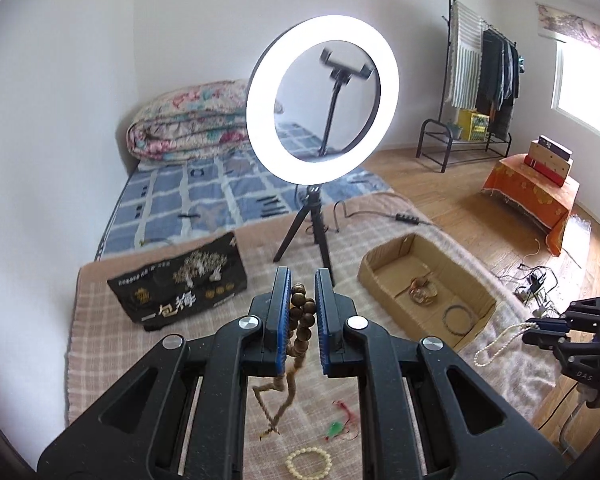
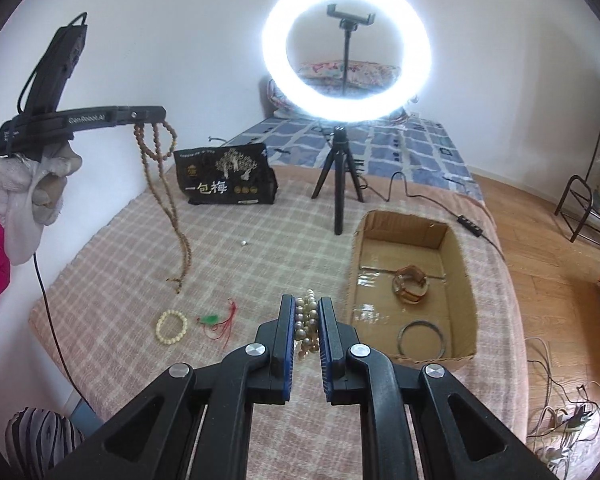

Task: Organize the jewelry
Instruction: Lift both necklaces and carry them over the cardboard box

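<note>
My left gripper (image 1: 302, 280) is shut on a brown wooden bead necklace (image 1: 300, 320), which hangs down in a long strand above the checked blanket; from the right wrist view that left gripper (image 2: 160, 114) shows high at the left with the bead strand (image 2: 168, 200) dangling. My right gripper (image 2: 307, 302) is shut on a pearl necklace (image 2: 306, 324); in the left wrist view the right gripper (image 1: 540, 326) is at the far right with the pearl strand (image 1: 500, 342) trailing. An open cardboard box (image 2: 464, 280) holds a wide bangle (image 2: 410, 284) and a thin dark ring bracelet (image 2: 422, 338).
A cream bead bracelet (image 2: 172, 326) and a green pendant on red cord (image 2: 216, 322) lie on the blanket. A lit ring light (image 2: 346, 46) on a tripod and a black snack bag (image 2: 226, 178) stand behind. A gloved hand (image 2: 32, 200) holds the left gripper.
</note>
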`<action>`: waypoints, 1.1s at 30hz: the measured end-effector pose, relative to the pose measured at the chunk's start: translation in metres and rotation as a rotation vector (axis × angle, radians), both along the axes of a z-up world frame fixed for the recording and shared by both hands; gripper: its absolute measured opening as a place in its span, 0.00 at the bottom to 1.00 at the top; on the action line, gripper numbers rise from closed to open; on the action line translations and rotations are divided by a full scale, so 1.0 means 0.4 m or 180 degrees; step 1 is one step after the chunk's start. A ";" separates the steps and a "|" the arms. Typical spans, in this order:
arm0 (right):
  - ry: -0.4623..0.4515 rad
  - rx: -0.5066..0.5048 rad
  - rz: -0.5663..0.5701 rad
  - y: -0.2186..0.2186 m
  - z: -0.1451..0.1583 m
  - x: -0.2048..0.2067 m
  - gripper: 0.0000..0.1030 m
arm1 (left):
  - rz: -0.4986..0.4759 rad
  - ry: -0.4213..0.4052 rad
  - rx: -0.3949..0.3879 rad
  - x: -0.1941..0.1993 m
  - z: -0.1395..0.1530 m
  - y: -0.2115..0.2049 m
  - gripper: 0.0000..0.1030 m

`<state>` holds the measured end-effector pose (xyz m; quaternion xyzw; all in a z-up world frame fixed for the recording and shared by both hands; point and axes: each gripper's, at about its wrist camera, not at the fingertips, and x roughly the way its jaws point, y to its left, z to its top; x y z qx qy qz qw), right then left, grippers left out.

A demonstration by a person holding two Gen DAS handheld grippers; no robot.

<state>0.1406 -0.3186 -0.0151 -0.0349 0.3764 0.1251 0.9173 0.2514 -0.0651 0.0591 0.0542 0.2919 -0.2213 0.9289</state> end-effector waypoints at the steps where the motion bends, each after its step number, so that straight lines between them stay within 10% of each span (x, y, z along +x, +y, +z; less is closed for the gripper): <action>1: -0.0013 -0.0003 -0.0025 -0.012 0.007 0.001 0.09 | -0.0025 -0.0030 -0.0018 -0.005 0.019 -0.015 0.10; 22: -0.0006 -0.0044 -0.0368 -0.218 0.006 0.057 0.09 | -0.0580 -0.0374 -0.0083 0.048 0.225 -0.389 0.10; 33: 0.0081 -0.0036 -0.0419 -0.276 -0.041 0.110 0.09 | -0.0580 -0.0248 -0.0157 0.165 0.188 -0.511 0.10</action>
